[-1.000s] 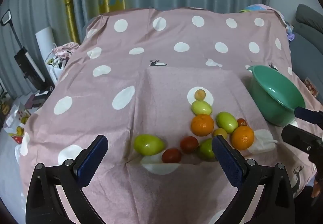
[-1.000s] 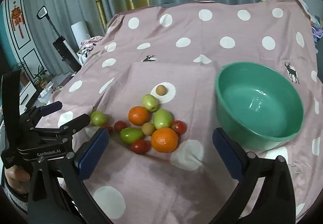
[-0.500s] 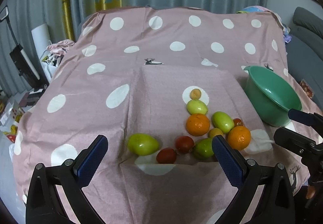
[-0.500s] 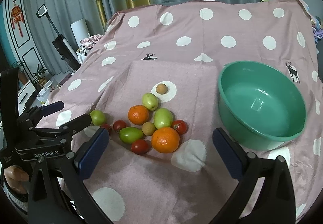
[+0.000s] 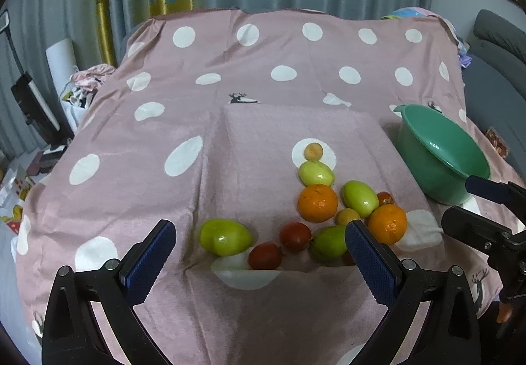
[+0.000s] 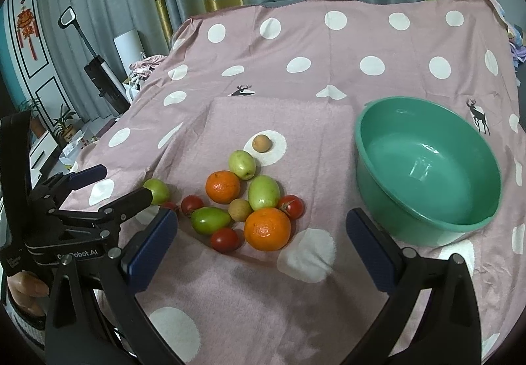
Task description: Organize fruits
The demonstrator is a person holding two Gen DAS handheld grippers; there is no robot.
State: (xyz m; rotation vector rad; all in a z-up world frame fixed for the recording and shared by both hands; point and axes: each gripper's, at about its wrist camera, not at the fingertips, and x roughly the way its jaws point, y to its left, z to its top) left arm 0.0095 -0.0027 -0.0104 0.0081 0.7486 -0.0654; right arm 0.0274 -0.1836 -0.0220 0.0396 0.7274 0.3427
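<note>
Fruit pile (image 6: 243, 200) (oranges, green fruits, red tomatoes) on pink polka-dot cloth (image 6: 328, 75), beside empty green plastic basin (image 6: 427, 167). Left tongs (image 5: 259, 253) and right tongs (image 6: 263, 250) both wide open, empty, short of pile. Risk: round fruit rolling off when neighbours nudged; tomatoes bruising if squeezed hard.

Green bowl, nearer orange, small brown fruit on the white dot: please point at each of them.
Green bowl (image 6: 378, 200), right wrist view, near rim.
Nearer orange (image 6: 267, 229), right wrist view, middle of peel.
Small brown fruit (image 6: 261, 143), right wrist view, its middle.
</note>
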